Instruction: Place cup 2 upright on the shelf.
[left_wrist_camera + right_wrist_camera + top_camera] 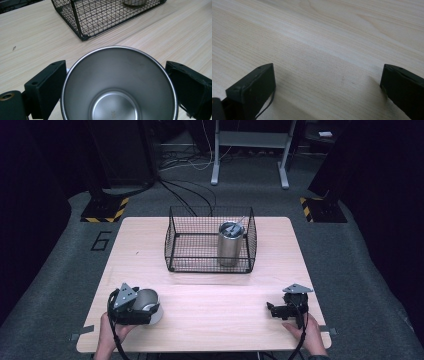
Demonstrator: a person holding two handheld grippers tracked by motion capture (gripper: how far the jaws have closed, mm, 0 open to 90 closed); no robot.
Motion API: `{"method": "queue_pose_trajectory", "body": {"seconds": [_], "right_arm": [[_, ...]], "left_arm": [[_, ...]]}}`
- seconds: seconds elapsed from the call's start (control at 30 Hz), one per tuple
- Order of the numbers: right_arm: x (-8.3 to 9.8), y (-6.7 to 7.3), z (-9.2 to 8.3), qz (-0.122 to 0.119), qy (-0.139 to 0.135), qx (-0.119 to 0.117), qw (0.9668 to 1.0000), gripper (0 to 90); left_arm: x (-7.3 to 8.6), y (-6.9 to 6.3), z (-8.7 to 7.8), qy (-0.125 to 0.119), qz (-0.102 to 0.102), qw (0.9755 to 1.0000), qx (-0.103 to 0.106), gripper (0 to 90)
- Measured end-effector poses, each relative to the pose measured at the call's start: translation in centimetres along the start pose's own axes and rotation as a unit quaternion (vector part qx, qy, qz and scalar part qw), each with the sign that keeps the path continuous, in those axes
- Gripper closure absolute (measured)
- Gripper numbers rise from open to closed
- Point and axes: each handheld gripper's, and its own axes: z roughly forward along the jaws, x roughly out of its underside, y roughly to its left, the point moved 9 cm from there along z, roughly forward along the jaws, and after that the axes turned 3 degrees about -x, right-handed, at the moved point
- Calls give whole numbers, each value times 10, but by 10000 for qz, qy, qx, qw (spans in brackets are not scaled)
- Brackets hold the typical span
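A shiny steel cup (148, 300) sits at the table's front left, its open mouth facing the camera in the left gripper view (117, 82). My left gripper (144, 308) is shut on it, one black jaw pressed against each side of the rim. A black wire basket (210, 256) stands at the middle back of the table and holds a tall upright steel tumbler (231, 243) with a lid. Over the front right of the table, my right gripper (273, 310) is open, with bare wood between its jaws (328, 75).
The light wooden table (215, 320) has free room between the basket and the two grippers. The basket's near corner (83, 37) lies just beyond the cup. Cables, a desk frame and hazard-striped stand bases sit on the grey floor behind the table.
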Motion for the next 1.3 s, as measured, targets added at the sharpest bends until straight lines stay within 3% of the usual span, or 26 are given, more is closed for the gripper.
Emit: {"method": "queue_pose_trajectory", "body": {"seconds": [0.33,0.7,1.3], "right_arm": [[2,0,-1,-105,45,-144,9998,0],[2,0,-2,-163,58,-202,9996,0],[2,0,-1,-162,16,-214,9996,0]], "left_arm": [[-15,-1,0,90,123,9999,-54,67],[-41,-9,7,-16,205,9996,167,67],[-75,-19,17,-80,444,9986,265,67]]}}
